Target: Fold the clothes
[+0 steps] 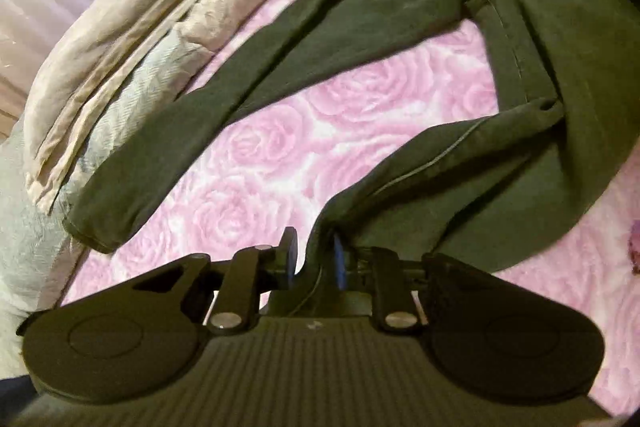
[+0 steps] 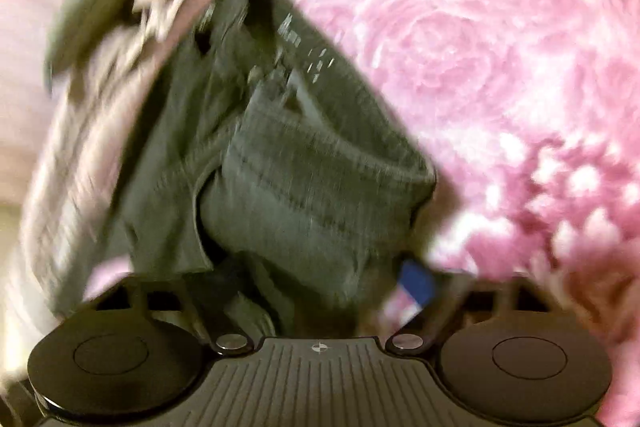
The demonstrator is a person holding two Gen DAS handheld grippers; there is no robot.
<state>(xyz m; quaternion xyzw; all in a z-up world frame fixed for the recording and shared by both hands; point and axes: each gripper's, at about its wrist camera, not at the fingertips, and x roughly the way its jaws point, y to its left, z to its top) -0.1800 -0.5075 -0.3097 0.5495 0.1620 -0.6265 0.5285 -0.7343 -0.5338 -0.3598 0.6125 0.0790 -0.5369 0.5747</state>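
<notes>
A dark green pair of trousers (image 1: 400,39) lay spread on a pink rose-patterned bedspread (image 1: 340,131), one leg stretched toward a crumpled beige blanket (image 1: 132,27) at the left of the left wrist view, the other leg drawn down toward the camera. The left hand-held gripper (image 1: 314,261) had its blue-padded fingers (image 1: 339,263) drawn narrow, pinching the end of that nearer leg — the cloth ran straight into the gap between them. In the right wrist view, heavily blurred, the waist end of the trousers (image 2: 288,163) bunched up just in front of the right hand-held gripper (image 2: 320,291); stitched seams showed on the fabric. One blue pad (image 2: 416,285) stood clear at the right of the bunched cloth, the other finger was hidden under it, so whether this one gripped the garment could not be told. The bedspread (image 2: 500,67) filled the right side — the beige blanket (image 2: 80,131) the left.
</notes>
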